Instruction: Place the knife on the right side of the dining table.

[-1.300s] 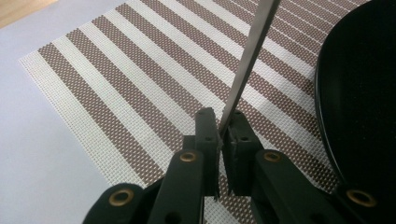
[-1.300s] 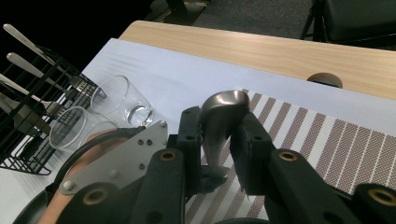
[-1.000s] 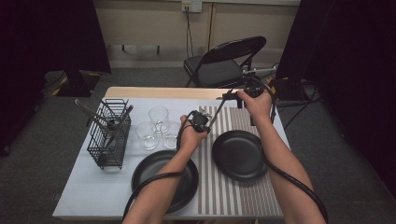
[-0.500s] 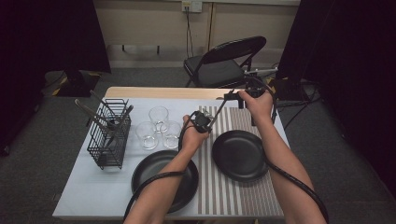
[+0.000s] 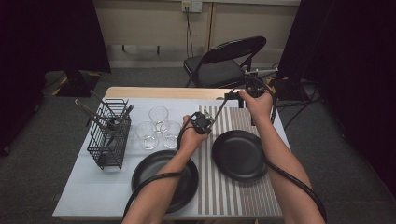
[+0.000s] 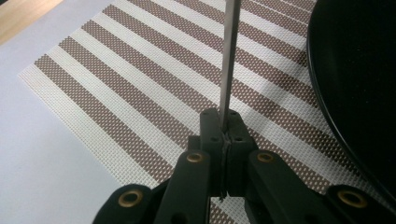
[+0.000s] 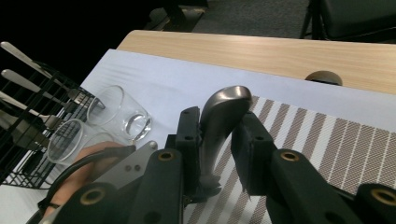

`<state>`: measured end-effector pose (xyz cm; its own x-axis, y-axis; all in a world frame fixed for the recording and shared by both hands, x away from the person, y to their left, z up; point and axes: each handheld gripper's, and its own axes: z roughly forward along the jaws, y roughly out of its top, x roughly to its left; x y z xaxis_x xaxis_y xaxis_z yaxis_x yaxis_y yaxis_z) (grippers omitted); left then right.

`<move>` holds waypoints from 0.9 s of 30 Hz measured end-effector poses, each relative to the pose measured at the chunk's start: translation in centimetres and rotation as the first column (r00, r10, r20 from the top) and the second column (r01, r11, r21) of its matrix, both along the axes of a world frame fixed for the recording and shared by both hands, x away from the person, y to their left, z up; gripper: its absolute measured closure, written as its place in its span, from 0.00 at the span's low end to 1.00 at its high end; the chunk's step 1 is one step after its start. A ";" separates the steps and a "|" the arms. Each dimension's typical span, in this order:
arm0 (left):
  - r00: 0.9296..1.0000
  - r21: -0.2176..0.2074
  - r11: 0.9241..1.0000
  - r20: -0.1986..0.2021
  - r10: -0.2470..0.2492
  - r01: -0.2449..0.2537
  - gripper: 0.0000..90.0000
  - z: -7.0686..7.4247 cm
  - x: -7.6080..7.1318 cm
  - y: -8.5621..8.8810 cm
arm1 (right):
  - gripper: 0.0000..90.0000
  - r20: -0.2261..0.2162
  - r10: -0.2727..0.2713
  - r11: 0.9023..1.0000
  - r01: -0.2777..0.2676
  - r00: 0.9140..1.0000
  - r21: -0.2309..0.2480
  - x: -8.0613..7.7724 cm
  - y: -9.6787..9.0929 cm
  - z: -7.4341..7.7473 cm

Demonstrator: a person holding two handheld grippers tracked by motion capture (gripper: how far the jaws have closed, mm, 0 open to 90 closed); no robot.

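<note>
Both hand-held grippers clamp one metal utensil (image 5: 223, 103) above the striped placemat (image 5: 233, 186) — left hand-held gripper (image 5: 203, 122) on its thin shaft, right hand-held gripper (image 5: 232, 95) on its rounded end.

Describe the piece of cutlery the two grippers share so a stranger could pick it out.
Start at the striped placemat, above the right black plate. The slim steel utensil slants in the air there, clamped between both grippers. Unlike the cutlery standing in the wire basket, it touches nothing else.

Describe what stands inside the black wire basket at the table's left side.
In the black wire basket, several grey metal utensils lean, with handles poking out above its rim. Their lower ends are hidden behind the wires and each other, so their types cannot be told.
</note>
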<state>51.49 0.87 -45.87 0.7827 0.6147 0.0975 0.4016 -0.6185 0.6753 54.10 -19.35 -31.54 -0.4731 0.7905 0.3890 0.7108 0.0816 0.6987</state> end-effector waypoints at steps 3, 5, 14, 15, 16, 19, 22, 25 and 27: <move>1.000 0.010 1.000 0.011 0.000 0.000 0.99 0.1 -0.1 0.1 | 0.79 0.006 -0.006 1.000 0.006 1.000 -0.005 0.0 -0.1 -0.1; 1.000 0.013 1.000 0.016 0.001 -0.001 0.99 0.1 -0.1 0.2 | 0.79 0.011 -0.005 1.000 0.005 1.000 -0.016 0.0 -0.2 -0.1; 0.999 0.028 0.999 0.023 -0.027 0.027 0.99 0.0 -0.3 0.0 | 0.55 0.064 -0.017 0.998 0.021 0.998 -0.057 0.1 -0.2 -0.4; 0.999 0.030 0.999 0.024 -0.027 0.027 0.99 0.0 -0.3 0.0 | 0.52 0.070 -0.021 0.998 0.025 0.997 -0.063 0.2 -0.2 -0.4; 0.999 0.027 0.999 0.018 -0.029 0.029 0.99 0.0 -0.3 0.0 | 0.49 0.079 -0.025 0.997 0.030 0.997 -0.067 0.2 -0.2 -0.5; 0.999 0.033 0.999 0.024 -0.041 0.040 0.99 0.0 -0.4 -0.1 | 0.41 0.100 -0.039 0.996 0.047 0.994 -0.078 0.3 -0.4 -0.5; 0.999 0.034 0.999 0.026 -0.041 0.041 1.00 0.0 -0.4 -0.2 | 0.35 0.120 -0.061 0.994 0.072 0.991 -0.082 0.4 -0.6 -0.5; 0.999 0.034 0.998 0.018 -0.047 0.047 1.00 0.0 -0.4 -0.1 | 0.31 0.143 -0.083 0.992 0.096 0.986 -0.086 0.4 -0.8 -0.4; 0.999 0.022 0.999 0.018 -0.043 0.043 1.00 -0.1 -0.4 0.0 | 0.29 0.142 -0.093 0.990 0.107 0.985 -0.094 0.5 -1.0 -0.4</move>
